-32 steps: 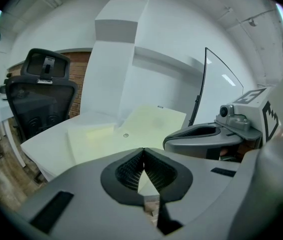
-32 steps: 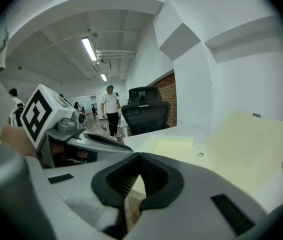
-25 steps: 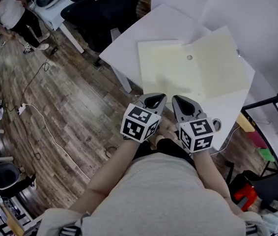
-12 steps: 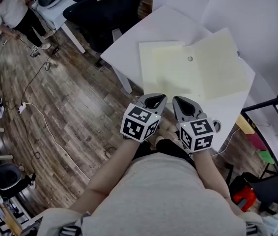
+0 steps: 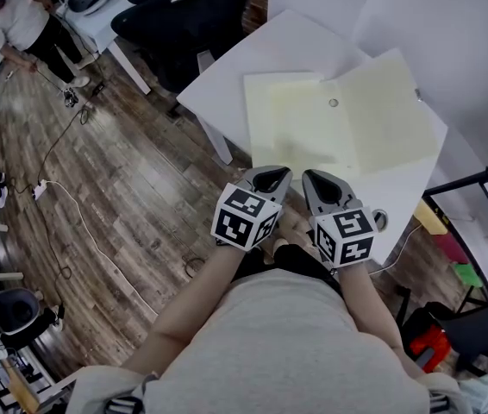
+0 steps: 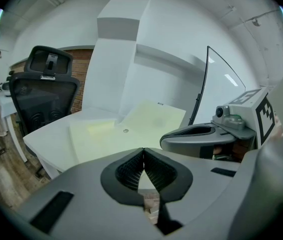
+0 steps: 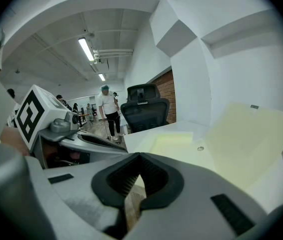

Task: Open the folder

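A pale yellow folder (image 5: pixel 339 123) lies spread open and flat on the white table (image 5: pixel 270 50), with a small round snap near its middle fold. It also shows in the left gripper view as the folder (image 6: pixel 131 129) and in the right gripper view as the folder (image 7: pixel 231 139). My left gripper (image 5: pixel 272 178) and right gripper (image 5: pixel 322 182) hover side by side at the table's near edge, short of the folder. Both have their jaws pressed together with nothing between them.
A black office chair (image 5: pixel 184 7) stands beyond the table's far left corner. A person (image 5: pixel 20 24) walks on the wooden floor at the upper left, where cables trail. A black frame (image 5: pixel 477 179) stands at the table's right side.
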`<state>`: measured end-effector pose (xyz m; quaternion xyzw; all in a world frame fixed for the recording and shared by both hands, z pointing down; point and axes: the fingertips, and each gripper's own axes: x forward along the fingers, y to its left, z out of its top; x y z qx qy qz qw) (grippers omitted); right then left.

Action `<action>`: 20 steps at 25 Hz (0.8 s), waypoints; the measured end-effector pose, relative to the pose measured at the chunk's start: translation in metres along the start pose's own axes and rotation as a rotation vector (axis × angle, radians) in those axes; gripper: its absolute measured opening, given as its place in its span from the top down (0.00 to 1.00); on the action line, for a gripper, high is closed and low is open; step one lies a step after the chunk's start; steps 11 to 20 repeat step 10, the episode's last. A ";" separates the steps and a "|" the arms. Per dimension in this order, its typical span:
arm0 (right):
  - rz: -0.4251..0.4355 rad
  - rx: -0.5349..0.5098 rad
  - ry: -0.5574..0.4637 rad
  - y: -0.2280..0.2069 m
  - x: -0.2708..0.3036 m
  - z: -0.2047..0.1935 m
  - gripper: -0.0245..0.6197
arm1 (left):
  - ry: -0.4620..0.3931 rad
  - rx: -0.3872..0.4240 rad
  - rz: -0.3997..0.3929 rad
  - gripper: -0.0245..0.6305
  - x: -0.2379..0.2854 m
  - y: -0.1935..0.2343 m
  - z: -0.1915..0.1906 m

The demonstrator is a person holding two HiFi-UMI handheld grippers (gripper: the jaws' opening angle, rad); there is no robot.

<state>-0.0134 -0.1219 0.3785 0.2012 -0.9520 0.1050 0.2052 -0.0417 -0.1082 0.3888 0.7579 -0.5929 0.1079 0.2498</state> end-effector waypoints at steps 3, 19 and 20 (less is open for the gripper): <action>0.002 0.015 0.000 0.001 -0.002 -0.002 0.93 | 0.003 -0.003 -0.002 0.93 -0.001 -0.001 -0.002; -0.011 0.028 -0.003 -0.002 -0.003 -0.003 0.93 | 0.011 -0.004 -0.006 0.93 -0.001 -0.001 -0.005; -0.011 0.028 -0.003 -0.002 -0.003 -0.003 0.93 | 0.011 -0.004 -0.006 0.93 -0.001 -0.001 -0.005</action>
